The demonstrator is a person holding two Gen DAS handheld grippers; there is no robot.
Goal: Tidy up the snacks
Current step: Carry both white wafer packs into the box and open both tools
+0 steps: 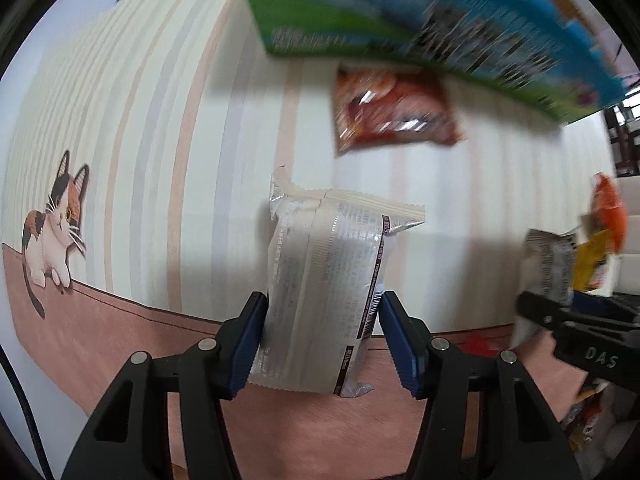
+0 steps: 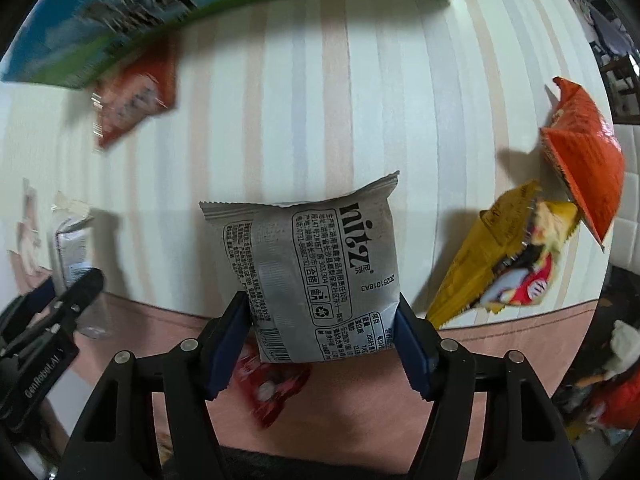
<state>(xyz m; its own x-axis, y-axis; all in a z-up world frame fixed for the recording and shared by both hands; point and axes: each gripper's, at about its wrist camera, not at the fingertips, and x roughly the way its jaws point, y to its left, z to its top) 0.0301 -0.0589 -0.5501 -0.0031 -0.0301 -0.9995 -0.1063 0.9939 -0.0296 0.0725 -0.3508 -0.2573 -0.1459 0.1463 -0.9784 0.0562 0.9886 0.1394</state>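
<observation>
Left gripper [image 1: 322, 334] clamped on a cream packet [image 1: 320, 292], both blue pads pressing its sides, packet upright above the striped cloth [image 1: 160, 140]. Right gripper [image 2: 320, 334] clamped on a grey packet [image 2: 316, 276], likewise pinched at both sides. From the right wrist view: red packet [image 2: 132, 96] at 10 o'clock under the edge of a green-blue box [image 2: 120, 12]; yellow packet [image 2: 500, 256] at 3 o'clock, touching an orange packet [image 2: 584, 156] at 2 o'clock. Small red packet [image 2: 272, 388] at 6 o'clock, below the grey one. Cat print [image 1: 52, 224] at 9 o'clock in left view.
</observation>
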